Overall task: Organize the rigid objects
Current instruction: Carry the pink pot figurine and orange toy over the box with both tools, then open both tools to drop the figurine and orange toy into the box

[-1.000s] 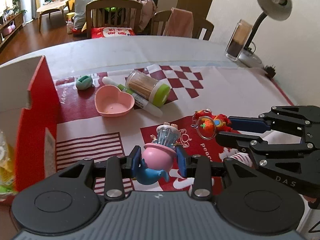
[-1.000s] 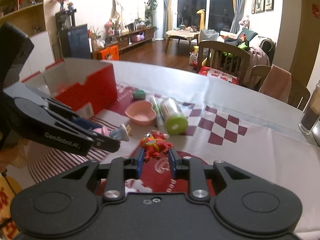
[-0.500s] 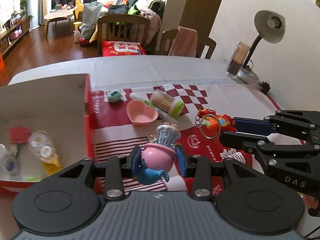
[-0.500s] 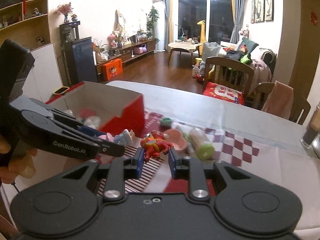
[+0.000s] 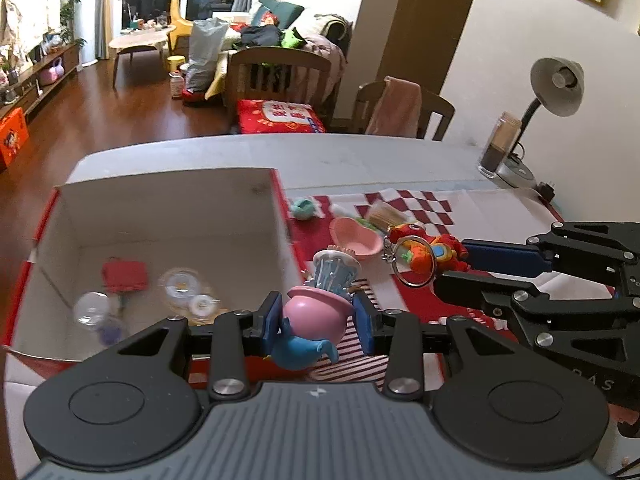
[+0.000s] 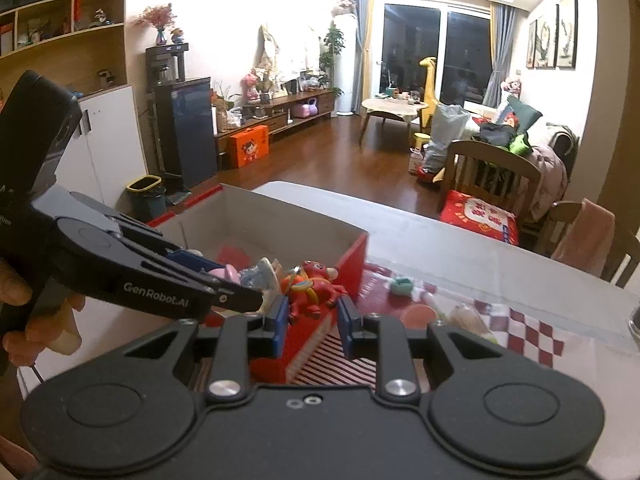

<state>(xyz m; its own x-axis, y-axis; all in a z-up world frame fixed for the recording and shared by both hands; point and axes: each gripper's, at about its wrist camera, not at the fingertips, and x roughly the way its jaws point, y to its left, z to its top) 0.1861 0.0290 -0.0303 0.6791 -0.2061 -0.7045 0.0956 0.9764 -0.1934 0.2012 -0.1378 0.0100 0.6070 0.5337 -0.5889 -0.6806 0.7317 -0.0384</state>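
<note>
Left wrist view: the left tongs (image 5: 316, 322) clamped a pink-and-blue figurine (image 5: 316, 312) at lower centre, beside the red box (image 5: 280, 216). Right wrist view: the right tongs (image 6: 312, 320) gripped a red keychain toy (image 6: 314, 286) at centre, over the box's corner.

A wood floor (image 6: 344, 168) is seen beyond the table (image 5: 320, 152), with chairs (image 5: 280, 76) set at its far edge. A round coffee table (image 6: 394, 106) and a yellow giraffe (image 6: 430, 80) are placed before dark glass doors (image 6: 436, 48). A lamp (image 5: 556, 84) is stood by the white wall (image 5: 520, 40).
</note>
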